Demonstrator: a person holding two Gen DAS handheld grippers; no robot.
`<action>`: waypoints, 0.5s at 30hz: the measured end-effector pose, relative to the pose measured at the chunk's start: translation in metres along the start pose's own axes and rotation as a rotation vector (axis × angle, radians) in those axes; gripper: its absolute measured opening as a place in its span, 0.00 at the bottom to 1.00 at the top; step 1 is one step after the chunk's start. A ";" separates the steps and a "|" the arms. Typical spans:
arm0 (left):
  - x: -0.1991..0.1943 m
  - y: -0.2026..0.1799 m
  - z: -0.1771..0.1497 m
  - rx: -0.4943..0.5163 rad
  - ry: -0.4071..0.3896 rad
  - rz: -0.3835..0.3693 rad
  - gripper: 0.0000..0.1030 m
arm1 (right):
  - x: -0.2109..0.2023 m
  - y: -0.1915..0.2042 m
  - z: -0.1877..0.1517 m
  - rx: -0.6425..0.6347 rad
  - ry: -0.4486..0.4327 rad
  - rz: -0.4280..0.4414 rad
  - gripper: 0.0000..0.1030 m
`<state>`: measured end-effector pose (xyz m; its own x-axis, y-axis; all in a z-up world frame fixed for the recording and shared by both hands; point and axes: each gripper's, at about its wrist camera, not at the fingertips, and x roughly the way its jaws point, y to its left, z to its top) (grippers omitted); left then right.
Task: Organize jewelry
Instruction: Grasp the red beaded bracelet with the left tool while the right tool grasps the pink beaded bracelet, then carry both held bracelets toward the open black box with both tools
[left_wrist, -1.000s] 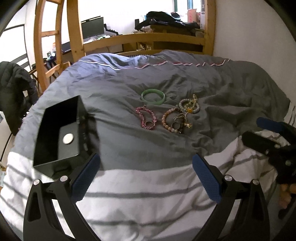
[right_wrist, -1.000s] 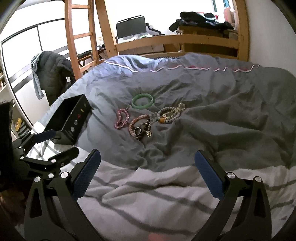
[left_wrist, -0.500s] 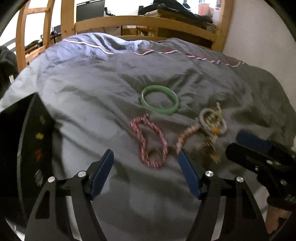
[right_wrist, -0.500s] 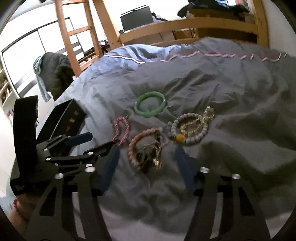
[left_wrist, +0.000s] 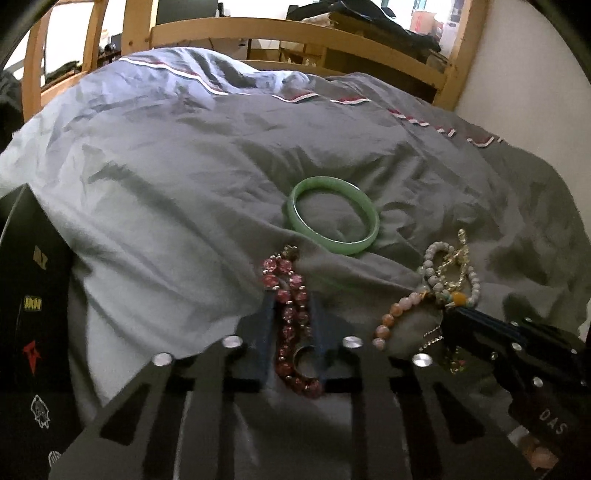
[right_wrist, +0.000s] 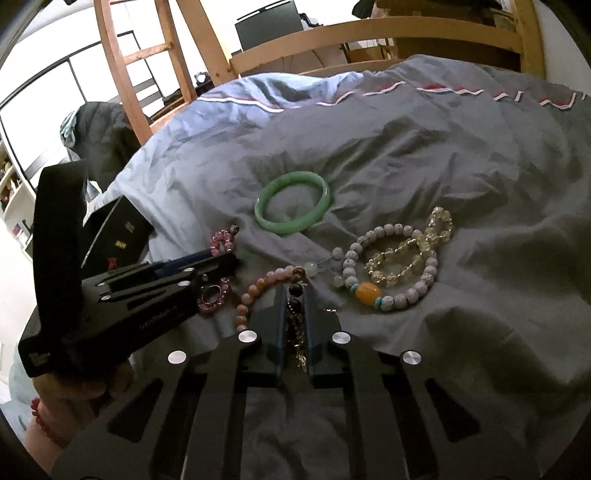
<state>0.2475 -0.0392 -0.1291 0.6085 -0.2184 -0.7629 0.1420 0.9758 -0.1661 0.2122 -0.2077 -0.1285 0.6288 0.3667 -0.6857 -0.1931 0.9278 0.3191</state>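
Observation:
My left gripper (left_wrist: 291, 299) is shut on a pink bead bracelet (left_wrist: 291, 314) that lies on the grey duvet (left_wrist: 184, 166). My right gripper (right_wrist: 294, 291) is shut on a dark bead and gold chain piece (right_wrist: 295, 314) next to a peach bead bracelet (right_wrist: 255, 291). A green bangle (left_wrist: 334, 219) lies just beyond; it also shows in the right wrist view (right_wrist: 293, 206). A white bead bracelet with an amber bead (right_wrist: 391, 269) and a clear crystal bracelet (right_wrist: 413, 251) lie to the right. The left gripper (right_wrist: 221, 258) shows in the right wrist view.
A black open box (left_wrist: 26, 314) stands on the bed at the left; it also shows in the right wrist view (right_wrist: 114, 236). A wooden bed frame (left_wrist: 295, 33) runs along the far side. A wooden ladder (right_wrist: 147, 74) and a dark jacket (right_wrist: 99, 136) are at the far left.
Both grippers moved forward and down onto the jewelry and closed, the left on the pink bracelet, the right on the dark bead and chain piece.

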 end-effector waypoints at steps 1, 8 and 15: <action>-0.002 0.001 0.000 -0.005 -0.002 -0.013 0.10 | -0.005 -0.002 -0.001 0.000 -0.009 0.005 0.09; -0.019 -0.005 0.004 0.006 -0.031 -0.048 0.08 | -0.028 -0.006 0.004 0.032 -0.053 0.010 0.09; -0.052 -0.010 0.007 0.013 -0.071 -0.077 0.08 | -0.060 -0.005 0.010 0.060 -0.104 0.043 0.09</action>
<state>0.2198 -0.0372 -0.0838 0.6493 -0.2935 -0.7016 0.2004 0.9559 -0.2145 0.1827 -0.2347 -0.0823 0.6964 0.3944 -0.5996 -0.1784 0.9043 0.3877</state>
